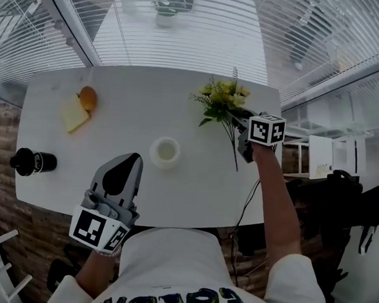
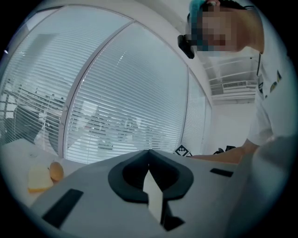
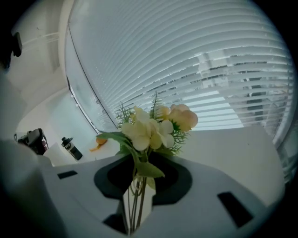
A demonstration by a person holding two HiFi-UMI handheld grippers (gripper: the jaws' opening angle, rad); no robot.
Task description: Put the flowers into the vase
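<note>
Right tool is pinched shut on the stems of the flowers, holding the bunch off to the right of the vase, blooms pointing away from me. Left tool is closed tight with nothing in it, just near-left of the vase over the tabletop.

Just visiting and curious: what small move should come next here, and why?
Probably swing the flowers left, over the vase: the right gripper is shut on their stems, and the vase stands apart from them, nothing in it yet.
</note>
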